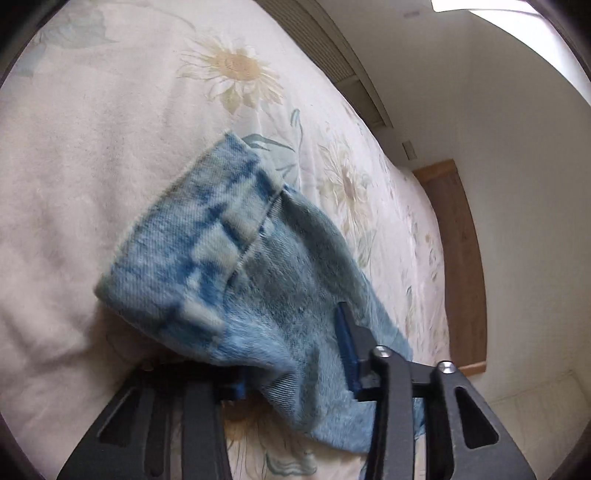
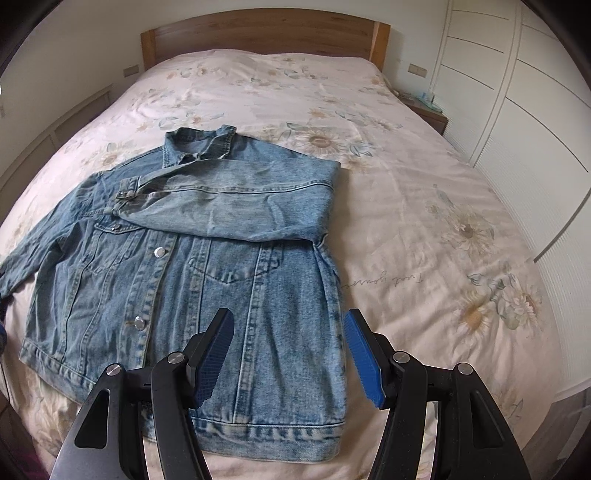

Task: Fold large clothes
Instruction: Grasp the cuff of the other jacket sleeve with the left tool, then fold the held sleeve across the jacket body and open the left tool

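left wrist view:
left gripper (image 1: 295,354): nearest the lens, black frame with blue pads, jaws clamped on denim; right pad (image 1: 345,347) shows against the cloth, left pad mostly buried under it
sleeve cuff (image 1: 207,236): blue denim end of the jacket, pinched between the jaws, bunched and sticking out past the fingertips; picture is motion-blurred
bedspread (image 1: 110,147): cream with a sunflower print, directly behind the cuff
wall (image 1: 517,184): white, right side, with a wooden panel (image 1: 461,258) along the bed edge

right wrist view:
right gripper (image 2: 288,354): nearest the lens, jaws apart, nothing between the pads; it hangs over the lower right part of the jacket, contact with the cloth cannot be told
denim jacket (image 2: 207,280): lies front-up and buttoned on the bed (image 2: 424,192), collar toward the headboard (image 2: 266,33), hem toward the camera
right-hand sleeve (image 2: 240,199): folded across the chest, cuff near the centre placket
other sleeve (image 2: 33,247): stretched out toward the left frame edge
wardrobe (image 2: 517,92): white doors, right of the bed
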`<control>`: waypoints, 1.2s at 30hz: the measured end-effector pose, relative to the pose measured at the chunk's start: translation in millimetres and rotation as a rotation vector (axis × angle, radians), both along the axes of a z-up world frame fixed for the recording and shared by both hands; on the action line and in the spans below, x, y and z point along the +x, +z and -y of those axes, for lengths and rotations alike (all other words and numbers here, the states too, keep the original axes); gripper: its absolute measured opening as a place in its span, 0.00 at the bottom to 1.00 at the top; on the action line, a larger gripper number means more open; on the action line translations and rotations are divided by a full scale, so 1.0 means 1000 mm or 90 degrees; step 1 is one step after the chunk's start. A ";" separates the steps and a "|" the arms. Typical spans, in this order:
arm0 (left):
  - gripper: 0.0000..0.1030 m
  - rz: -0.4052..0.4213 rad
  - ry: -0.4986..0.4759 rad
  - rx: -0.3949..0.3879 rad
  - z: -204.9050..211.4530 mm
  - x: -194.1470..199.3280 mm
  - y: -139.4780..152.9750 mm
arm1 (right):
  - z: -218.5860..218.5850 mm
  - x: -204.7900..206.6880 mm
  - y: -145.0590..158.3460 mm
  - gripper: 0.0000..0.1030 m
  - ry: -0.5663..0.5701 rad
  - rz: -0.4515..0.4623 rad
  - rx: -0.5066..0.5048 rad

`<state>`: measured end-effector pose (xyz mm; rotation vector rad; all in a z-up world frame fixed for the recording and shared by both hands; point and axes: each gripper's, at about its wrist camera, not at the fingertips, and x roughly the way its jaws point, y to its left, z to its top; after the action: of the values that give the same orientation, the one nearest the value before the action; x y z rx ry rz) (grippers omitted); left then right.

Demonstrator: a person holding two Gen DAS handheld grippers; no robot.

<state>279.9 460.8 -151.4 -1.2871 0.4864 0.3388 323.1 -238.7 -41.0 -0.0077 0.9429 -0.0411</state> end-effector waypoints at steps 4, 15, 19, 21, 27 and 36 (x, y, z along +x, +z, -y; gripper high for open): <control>0.07 0.007 0.014 -0.047 -0.016 -0.001 -0.008 | 0.003 0.002 -0.005 0.62 0.002 -0.003 0.000; 0.03 0.121 0.005 -0.105 -0.027 0.004 0.028 | 0.021 0.001 -0.021 0.62 0.001 -0.006 0.007; 0.03 0.163 -0.024 -0.105 -0.012 0.025 0.056 | 0.030 0.000 -0.027 0.62 0.000 -0.007 0.015; 0.03 0.175 -0.041 -0.101 -0.001 0.036 0.068 | 0.033 -0.001 -0.029 0.62 0.000 -0.006 0.018; 0.03 0.195 -0.108 -0.078 0.042 0.071 0.105 | 0.049 -0.006 -0.033 0.62 -0.006 -0.002 0.029; 0.03 0.215 -0.244 -0.020 0.153 0.143 0.152 | 0.081 -0.014 -0.037 0.62 -0.023 0.005 0.050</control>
<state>422.6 307.8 0.5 -1.2198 0.4374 -0.2052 309.2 -320.0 -77.9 0.0827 0.9360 -0.0376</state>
